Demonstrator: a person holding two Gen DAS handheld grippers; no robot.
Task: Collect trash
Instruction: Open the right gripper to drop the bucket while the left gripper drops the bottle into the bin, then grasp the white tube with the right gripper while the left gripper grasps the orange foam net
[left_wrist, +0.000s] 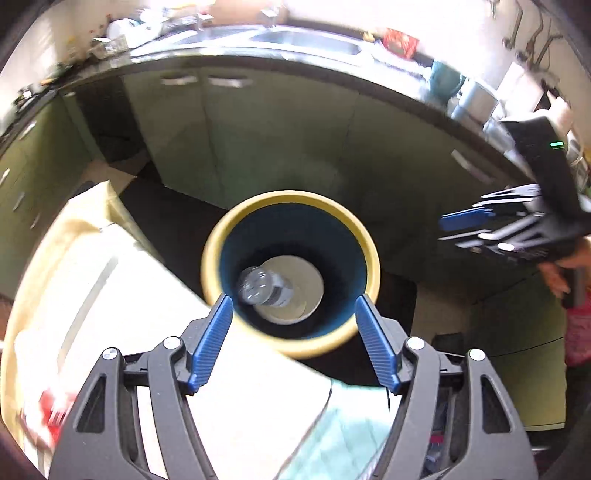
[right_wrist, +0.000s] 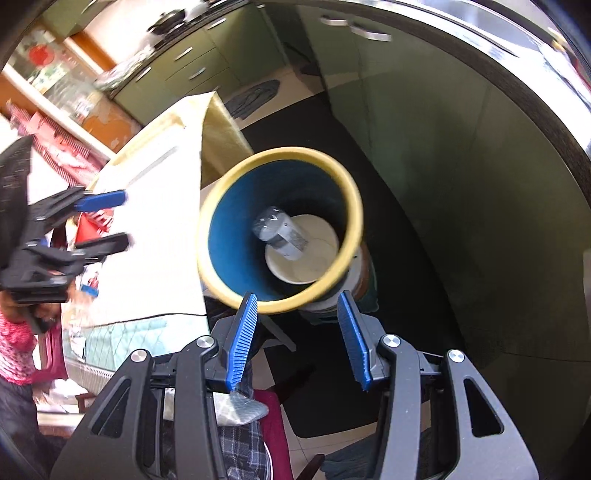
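Observation:
A round bin with a yellow rim (left_wrist: 371, 254) and blue inner wall stands on the dark floor beside a table; it also shows in the right wrist view (right_wrist: 354, 206). A clear plastic bottle (left_wrist: 264, 286) lies inside it on the pale bottom, also visible in the right wrist view (right_wrist: 280, 230). My left gripper (left_wrist: 293, 308) is open and empty just above the bin's near rim. My right gripper (right_wrist: 297, 304) is open and empty, also above the near rim. Each gripper shows in the other's view, the right one (left_wrist: 476, 225) and the left one (right_wrist: 110, 221).
A table with a pale cloth (left_wrist: 110, 280) stands left of the bin, with red packaging (left_wrist: 55, 410) on it. Green cabinets (left_wrist: 280, 133) and a dark counter with a sink (left_wrist: 295, 40) run behind. A rag (right_wrist: 255, 96) lies on the floor.

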